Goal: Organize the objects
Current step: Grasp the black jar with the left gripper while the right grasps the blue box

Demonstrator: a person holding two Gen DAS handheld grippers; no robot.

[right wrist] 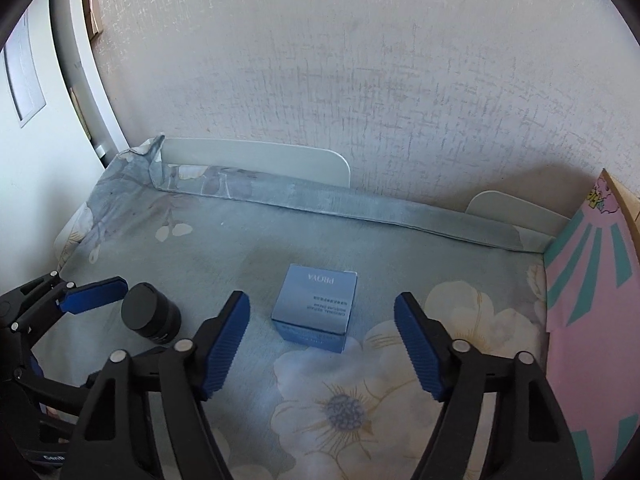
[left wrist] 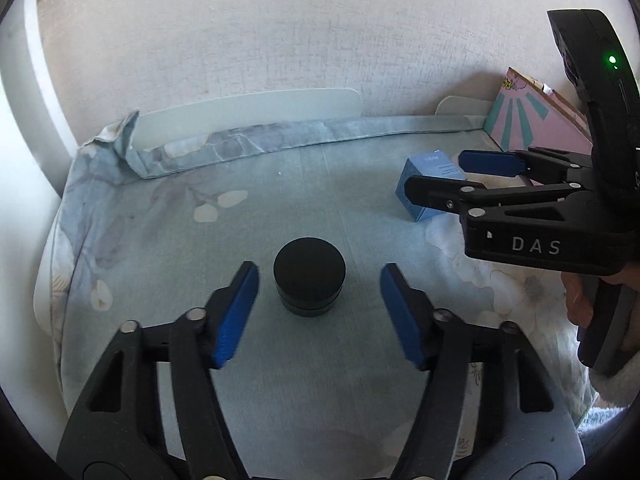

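black jar (left wrist: 309, 276) between spread left gripper (left wrist: 319, 316) fingers, untouched

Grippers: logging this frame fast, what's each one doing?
Left gripper: open, empty, fingers either side of the round black jar.
Right gripper: open, empty, before the light-blue cardboard box.

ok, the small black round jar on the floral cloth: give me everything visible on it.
The small black round jar is a short matte cylinder, plastic by its look, with a flat lid closed on a slightly glossier base; a thin seam divides them. No label shows. It stands upright on the blue-grey floral cloth, touching nothing else. The open left gripper brackets it, fingers clear on both sides. The light blue cardboard box sits apart, in front of the right gripper.
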